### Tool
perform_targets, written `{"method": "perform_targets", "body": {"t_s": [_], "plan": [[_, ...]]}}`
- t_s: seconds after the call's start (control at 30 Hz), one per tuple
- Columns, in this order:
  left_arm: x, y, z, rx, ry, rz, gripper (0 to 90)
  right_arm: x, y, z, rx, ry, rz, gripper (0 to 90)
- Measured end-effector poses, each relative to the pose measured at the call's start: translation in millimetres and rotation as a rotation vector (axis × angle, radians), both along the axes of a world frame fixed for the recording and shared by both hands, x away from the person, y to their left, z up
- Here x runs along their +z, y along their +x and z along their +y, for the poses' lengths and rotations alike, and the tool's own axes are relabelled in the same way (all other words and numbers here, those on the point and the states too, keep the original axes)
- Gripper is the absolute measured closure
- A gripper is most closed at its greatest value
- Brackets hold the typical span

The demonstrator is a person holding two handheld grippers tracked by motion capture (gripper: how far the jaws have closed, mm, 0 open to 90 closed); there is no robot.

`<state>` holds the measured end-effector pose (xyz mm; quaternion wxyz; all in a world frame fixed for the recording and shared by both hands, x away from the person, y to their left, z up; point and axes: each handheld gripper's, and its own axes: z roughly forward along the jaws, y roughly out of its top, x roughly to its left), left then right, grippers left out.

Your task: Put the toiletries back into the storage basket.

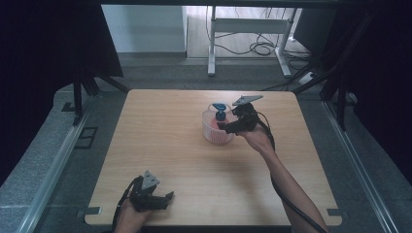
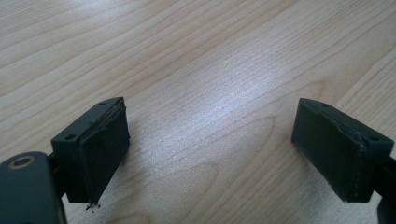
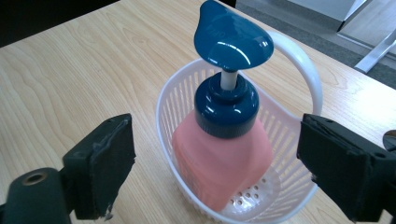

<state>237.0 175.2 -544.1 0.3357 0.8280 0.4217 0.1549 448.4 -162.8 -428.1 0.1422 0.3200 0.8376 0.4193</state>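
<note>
High view, table: light wood-grain table [image 1: 194, 160], rounded corners, grey floor round it.
High view, bottle: pink pump bottle [image 1: 219, 127] w/ dark blue pump head, upright in a white slotted basket [image 1: 210, 132], right of table centre; long axis vertical.
High view, right gripper: right gripper [image 1: 228, 127] held by a hand from the right, jaws at the basket's right side, grey plate on top; jaw gap can't be told here.
High view, left gripper: left gripper [image 1: 167, 198] low at near-left edge, well apart from basket, jaws pointing right.
Left gripper view: two black jaws spread wide over bare wood [image 2: 210, 93]; rubbery pads, nothing between them.
Right gripper view, bottle: bottle [image 3: 224, 154] translucent pink plastic, glossy blue collar and flat teardrop pump head, nozzle pointing away to upper left; embossed writing on head, too small to read.
Right gripper view, basket: round white plastic basket [image 3: 177, 105], slotted wall, holed floor, arched handle behind the pump.
Right gripper view, jaws: spread wide, either side of the basket, gripping nothing.
</note>
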Motion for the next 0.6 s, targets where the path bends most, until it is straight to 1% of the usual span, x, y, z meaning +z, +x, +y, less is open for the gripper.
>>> {"method": "perform_targets", "body": {"t_s": [0.07,0.13,0.4,0.5,0.6], "plan": [[-0.1,0.0,-0.1,0.001,-0.002,0.000,10.9,0.2,-0.9,-0.3,-0.001,-0.002,-0.003,10.2],[-0.1,0.0,-0.2,0.001,-0.003,0.000,10.9,1.4,-5.2,-2.7,0.000,-0.001,-0.011,8.7],[-0.1,0.0,-0.2,0.001,-0.003,0.000,10.9,2.2,-13.4,-8.5,0.003,0.000,-0.009,7.3],[-0.1,0.0,-0.2,0.002,-0.003,0.000,10.8,3.0,-18.8,-11.2,0.007,-0.010,-0.017,6.8],[-0.1,-0.1,-0.3,0.002,-0.003,0.000,10.8,3.3,-20.8,-12.2,0.008,-0.018,-0.023,6.8]]}}
